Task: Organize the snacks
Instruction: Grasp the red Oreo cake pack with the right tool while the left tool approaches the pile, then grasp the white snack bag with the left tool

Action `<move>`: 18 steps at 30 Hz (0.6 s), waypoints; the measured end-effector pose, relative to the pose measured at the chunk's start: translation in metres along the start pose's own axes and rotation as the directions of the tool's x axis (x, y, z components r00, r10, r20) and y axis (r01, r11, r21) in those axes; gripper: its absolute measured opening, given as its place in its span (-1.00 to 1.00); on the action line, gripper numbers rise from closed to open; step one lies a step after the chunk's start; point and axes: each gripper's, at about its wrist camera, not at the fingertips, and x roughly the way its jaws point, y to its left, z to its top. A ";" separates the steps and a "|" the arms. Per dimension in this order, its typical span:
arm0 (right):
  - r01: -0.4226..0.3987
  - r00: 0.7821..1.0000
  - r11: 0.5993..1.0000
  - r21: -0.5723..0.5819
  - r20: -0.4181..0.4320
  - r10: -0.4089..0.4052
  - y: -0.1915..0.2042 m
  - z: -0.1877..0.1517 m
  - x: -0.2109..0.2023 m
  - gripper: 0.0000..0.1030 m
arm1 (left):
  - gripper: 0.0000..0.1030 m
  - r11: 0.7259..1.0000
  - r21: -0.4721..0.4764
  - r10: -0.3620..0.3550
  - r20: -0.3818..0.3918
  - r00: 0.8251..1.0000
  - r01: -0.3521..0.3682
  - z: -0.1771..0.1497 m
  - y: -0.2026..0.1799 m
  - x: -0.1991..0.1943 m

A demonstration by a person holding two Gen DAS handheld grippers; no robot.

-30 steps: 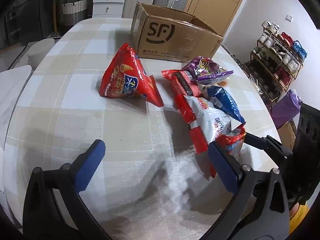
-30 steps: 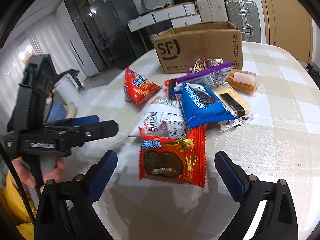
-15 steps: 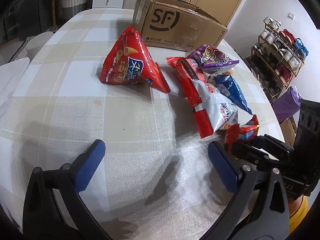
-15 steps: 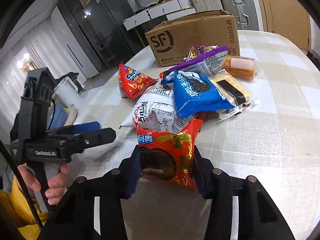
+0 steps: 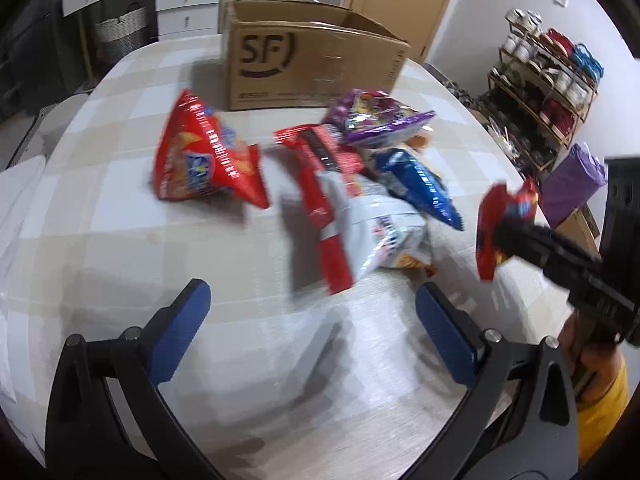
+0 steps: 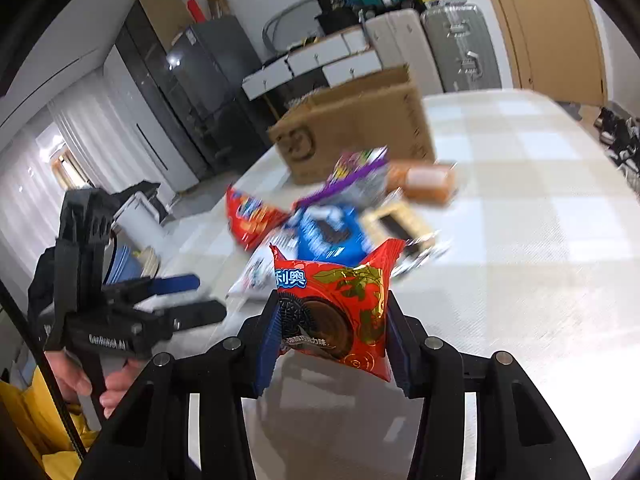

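My right gripper [image 6: 332, 344] is shut on a red cookie packet [image 6: 340, 312] and holds it above the table; in the left wrist view the same red cookie packet [image 5: 500, 224] hangs at the right from that gripper [image 5: 504, 232]. My left gripper [image 5: 312, 320] stands open over bare tablecloth with nothing between its blue pads. Ahead lies a pile of snacks: a red triangular chip bag [image 5: 204, 160], a white and red bag [image 5: 376, 232], a blue cookie bag [image 5: 420, 184] and a purple bag [image 5: 376, 120]. An open cardboard box [image 5: 312, 56] stands behind them.
The checked tablecloth [image 5: 120, 264] covers a rounded table. An orange wrapped cake [image 6: 424, 180] and a flat yellow-edged packet [image 6: 400, 224] lie right of the pile. A shoe rack [image 5: 548, 80] stands off the right edge. A person's hand [image 6: 92, 380] holds the left gripper.
My right gripper closed on the red cookie packet and lifted it off the table. The left gripper drifted a little across the table, still open.
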 end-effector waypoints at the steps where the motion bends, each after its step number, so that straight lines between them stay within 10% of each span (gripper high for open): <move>1: 0.001 1.000 1.000 -0.005 0.011 -0.001 -0.004 0.004 -0.003 -0.08 | 0.98 1.000 0.009 0.002 -0.002 1.000 -0.002 0.002 -0.004 0.002; 18: -0.095 0.992 0.994 0.052 0.086 0.090 -0.056 0.037 0.009 -0.08 | 0.98 0.990 0.121 0.081 -0.086 0.993 -0.070 0.032 -0.060 0.051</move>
